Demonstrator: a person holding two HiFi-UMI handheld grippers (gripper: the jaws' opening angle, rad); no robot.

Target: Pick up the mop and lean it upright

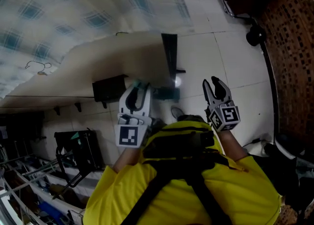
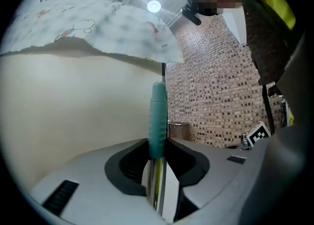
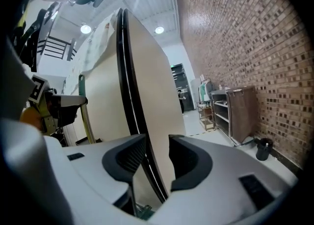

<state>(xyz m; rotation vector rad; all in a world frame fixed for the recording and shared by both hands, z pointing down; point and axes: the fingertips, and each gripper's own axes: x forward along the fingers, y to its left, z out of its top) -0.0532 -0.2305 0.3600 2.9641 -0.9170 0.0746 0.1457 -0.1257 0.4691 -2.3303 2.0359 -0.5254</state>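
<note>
The left gripper [image 2: 158, 146] pinches the teal mop handle [image 2: 158, 113]; the right gripper [image 3: 156, 153] hangs spread, empty. At its one o'clock, a black bin [image 1: 255, 35], contents hidden.

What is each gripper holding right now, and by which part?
The left gripper clamps the mop's shiny metal pole just below its teal grip sleeve. The right gripper, jaws apart, holds nothing.

The mop handle [image 2: 158, 116] passes between the jaws of the left gripper [image 2: 158, 145], and its lower end is cut off by the bottom edge. In the head view it is only a dim blur.
</note>
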